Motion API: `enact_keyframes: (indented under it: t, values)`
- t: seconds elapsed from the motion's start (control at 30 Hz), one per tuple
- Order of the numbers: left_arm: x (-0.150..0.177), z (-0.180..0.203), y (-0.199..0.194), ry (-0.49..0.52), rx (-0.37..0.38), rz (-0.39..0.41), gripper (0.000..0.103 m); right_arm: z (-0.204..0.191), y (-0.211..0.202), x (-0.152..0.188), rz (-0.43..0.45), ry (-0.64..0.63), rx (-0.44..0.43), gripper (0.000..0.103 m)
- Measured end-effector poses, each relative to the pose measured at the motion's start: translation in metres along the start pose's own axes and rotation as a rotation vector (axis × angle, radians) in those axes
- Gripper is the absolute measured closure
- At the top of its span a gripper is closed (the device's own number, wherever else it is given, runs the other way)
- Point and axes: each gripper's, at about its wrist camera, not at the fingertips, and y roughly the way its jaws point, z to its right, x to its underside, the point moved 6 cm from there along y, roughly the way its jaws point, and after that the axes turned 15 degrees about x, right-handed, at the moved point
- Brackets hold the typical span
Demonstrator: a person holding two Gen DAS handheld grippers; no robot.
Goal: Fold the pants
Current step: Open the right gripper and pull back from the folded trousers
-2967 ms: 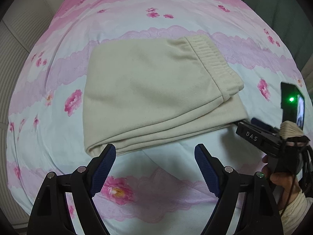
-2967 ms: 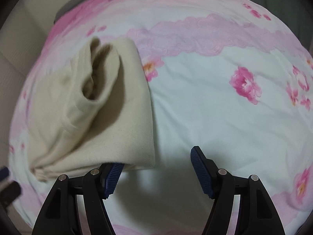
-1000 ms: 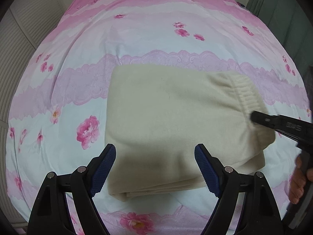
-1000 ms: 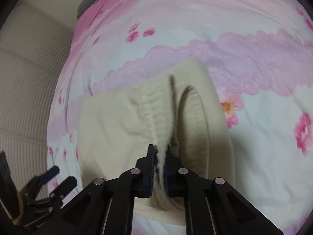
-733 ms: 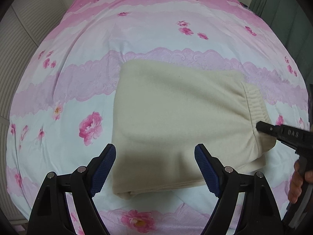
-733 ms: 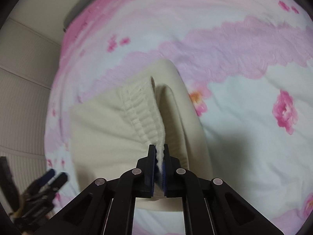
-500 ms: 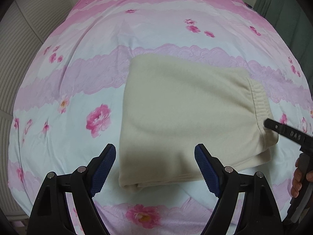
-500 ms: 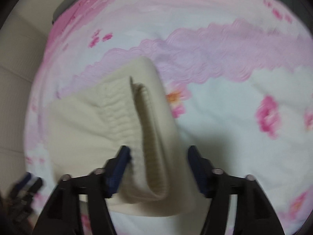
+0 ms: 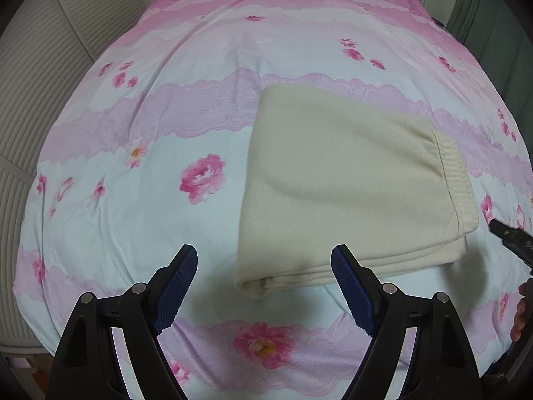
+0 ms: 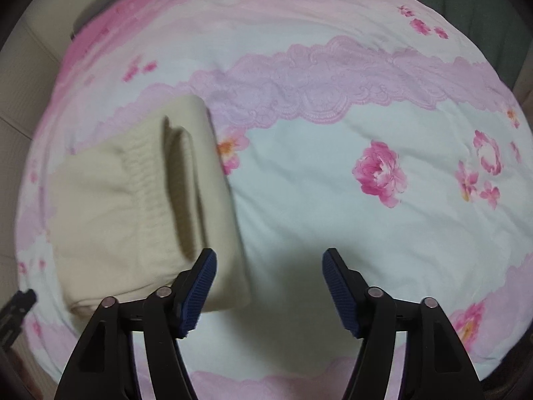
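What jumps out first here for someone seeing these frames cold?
The folded cream pants lie flat on the pink floral bedspread, ribbed waistband at their right edge in the left wrist view. The left gripper stands open and empty at their near left corner. The right gripper, jaws just opened, is empty beside the waistband end.

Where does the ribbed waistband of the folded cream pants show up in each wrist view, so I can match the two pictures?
Left wrist view: the waistband runs down the right edge of the folded pants, right of centre.
Right wrist view: the waistband lies left of centre, on top of the pants, above the right gripper's left finger.
Shared landmark: the lilac lace-print band of the bedspread, passing just behind the pants' far edge.
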Motion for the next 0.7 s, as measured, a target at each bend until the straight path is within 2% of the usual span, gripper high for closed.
enact_keyframes:
  t: [0.03,0.13,0.23,0.37,0.63,0.7]
  values:
    - [0.001,-0.001,-0.002,0.002,-0.002,0.001,0.02,0.0,-0.004,0.001,0.012,0.012,-0.022,0.017]
    - [0.004,0.0,-0.006,0.025,-0.009,0.003,0.02,-0.006,-0.017,0.003,0.064,0.051,-0.1,0.008]
    - [0.004,0.003,-0.006,0.06,-0.023,-0.001,0.02,-0.033,-0.011,-0.002,0.075,0.046,-0.173,0.007]
    - [-0.003,0.011,-0.006,0.084,-0.034,0.025,0.02,-0.057,0.01,-0.011,0.028,0.065,-0.231,0.007]
    - [-0.007,0.016,-0.003,0.124,-0.03,0.044,0.02,-0.049,0.018,0.003,0.033,0.147,-0.208,0.007]
    - [-0.006,0.014,-0.004,0.146,-0.037,0.046,0.02,-0.042,0.019,0.012,0.032,0.205,-0.206,0.007]
